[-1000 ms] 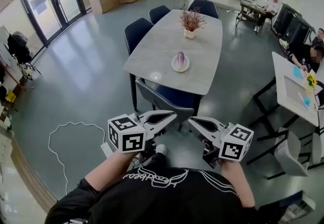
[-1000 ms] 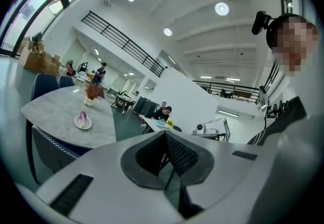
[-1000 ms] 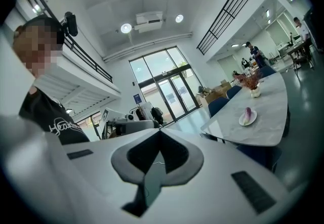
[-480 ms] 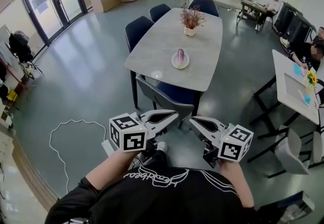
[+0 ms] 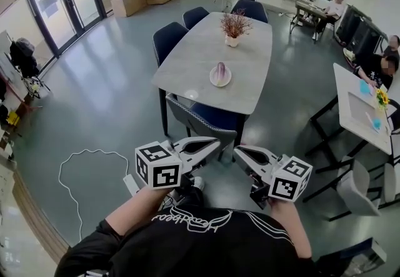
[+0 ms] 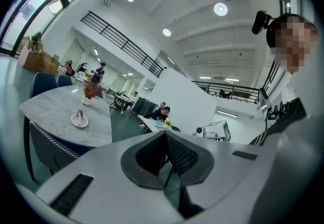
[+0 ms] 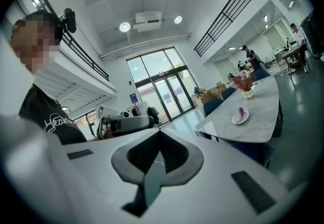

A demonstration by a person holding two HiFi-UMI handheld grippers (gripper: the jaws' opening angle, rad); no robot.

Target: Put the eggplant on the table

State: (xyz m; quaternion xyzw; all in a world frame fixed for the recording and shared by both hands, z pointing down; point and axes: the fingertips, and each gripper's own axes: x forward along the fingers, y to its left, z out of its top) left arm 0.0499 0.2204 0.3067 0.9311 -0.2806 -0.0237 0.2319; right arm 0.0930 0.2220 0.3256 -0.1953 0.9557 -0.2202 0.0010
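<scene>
A purple-and-white eggplant (image 5: 220, 72) lies on a small white plate (image 5: 220, 82) near the close end of a long grey table (image 5: 206, 57). It is also in the left gripper view (image 6: 79, 117) and the right gripper view (image 7: 241, 114). Both grippers are held level in front of the person's chest, well short of the table. The left gripper (image 5: 217, 142) is shut with nothing between its jaws. The right gripper (image 5: 237, 151) has its jaws together too, and they are empty. They point roughly toward each other.
Blue chairs (image 5: 205, 120) stand around the table, one right between me and the plate. A vase of dried flowers (image 5: 232, 26) sits farther along the table. A white cable (image 5: 87, 163) loops over the floor at left. A white desk (image 5: 361, 110) and seated people are at right.
</scene>
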